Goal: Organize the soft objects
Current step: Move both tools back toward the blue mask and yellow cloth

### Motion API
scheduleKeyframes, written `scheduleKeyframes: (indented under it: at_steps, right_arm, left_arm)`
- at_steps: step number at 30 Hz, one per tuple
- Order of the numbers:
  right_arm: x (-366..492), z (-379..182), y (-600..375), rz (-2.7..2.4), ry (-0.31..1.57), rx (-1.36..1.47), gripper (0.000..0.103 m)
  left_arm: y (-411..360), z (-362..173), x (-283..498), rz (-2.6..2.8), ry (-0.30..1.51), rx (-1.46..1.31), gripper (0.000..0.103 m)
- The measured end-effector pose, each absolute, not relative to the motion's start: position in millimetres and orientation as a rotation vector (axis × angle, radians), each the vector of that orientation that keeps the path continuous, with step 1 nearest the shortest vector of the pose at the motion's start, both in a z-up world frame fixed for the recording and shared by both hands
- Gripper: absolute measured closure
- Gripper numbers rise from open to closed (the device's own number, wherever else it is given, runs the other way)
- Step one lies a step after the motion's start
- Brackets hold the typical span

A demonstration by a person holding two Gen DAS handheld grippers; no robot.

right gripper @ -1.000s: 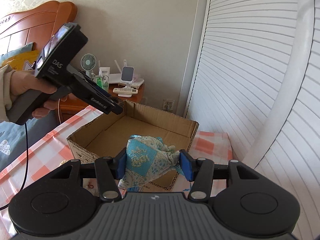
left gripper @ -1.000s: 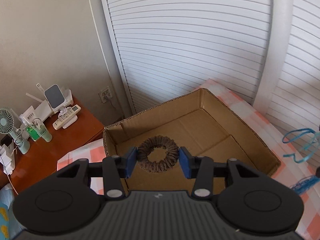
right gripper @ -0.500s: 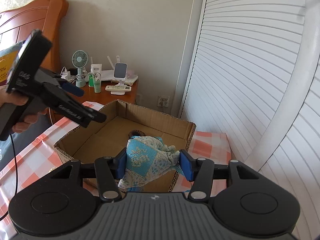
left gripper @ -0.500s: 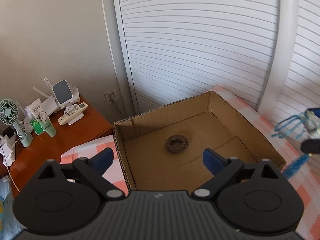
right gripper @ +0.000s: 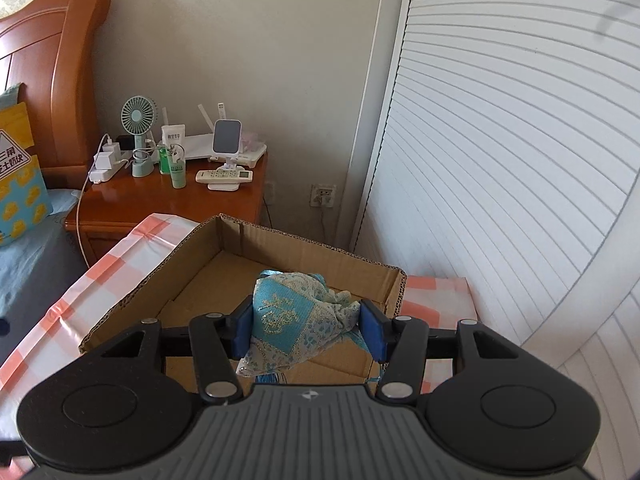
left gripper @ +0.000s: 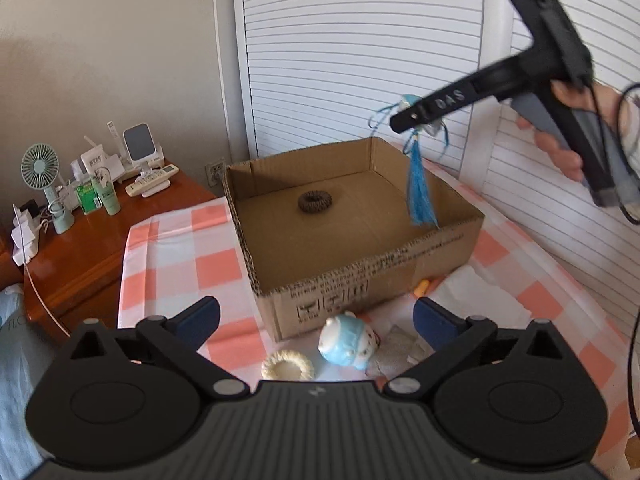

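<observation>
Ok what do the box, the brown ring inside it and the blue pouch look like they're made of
Box: corrugated cardboard, matte brown, fluted edges showing along the rim.
Brown ring: looks like knitted or crinkled fabric, dull and bumpy, probably a hair tie.
Blue pouch: woven patterned cloth with glittery embroidery, gripped between the right jaws.

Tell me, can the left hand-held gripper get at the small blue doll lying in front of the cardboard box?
Probably yes. The left hand-held gripper is open and empty, and the blue doll lies just below its fingers outside the cardboard box. Only a cream ring lies beside the doll, not over it.
</observation>
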State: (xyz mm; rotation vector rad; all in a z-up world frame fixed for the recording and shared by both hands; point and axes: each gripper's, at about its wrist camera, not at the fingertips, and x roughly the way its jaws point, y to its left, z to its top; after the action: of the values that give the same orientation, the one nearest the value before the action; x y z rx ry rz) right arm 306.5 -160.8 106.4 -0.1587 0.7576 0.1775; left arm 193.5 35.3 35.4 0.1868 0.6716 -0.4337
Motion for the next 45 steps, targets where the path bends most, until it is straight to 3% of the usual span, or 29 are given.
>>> scheduleKeyframes:
  at_steps: [6, 8, 10, 12, 29, 45]
  right_arm:
    - [343.8, 90.6, -152.8, 0.134, 0.791, -0.171, 0.044]
    - [356.9, 87.5, -151.5, 0.124, 0.795, -0.150, 0.037]
    - [364.2, 83.9, -152.0, 0.118, 0.803, -0.132, 0.010]
    - [364.6, 81.2, -152.8, 0.111, 0.795, -0.118, 0.004]
    - [288.9, 76.7, -154.2, 0.095, 0.833, -0.101, 0.000]
    - [158.0, 24.3, -159.7, 0.094, 0.882, -0.077, 0.000]
  left_arm:
    - [43.2, 23.9, 165.4, -0.411, 0.686, 0.169, 0.001]
    - [44.3, 21.3, 161.9, -0.408, 0.693, 0.170, 0.001]
    - [46.7, 17.9, 155.0, -0.406, 0.705, 0.155, 0.001]
    - [48.6, 14.3, 151.7, -0.401, 0.711, 0.141, 0.001]
    - [47.0, 7.8, 129.2, -0.382, 0.728, 0.170, 0.001]
    - [41.7, -11.7, 99.4, -0.424, 0.770, 0.222, 0.001]
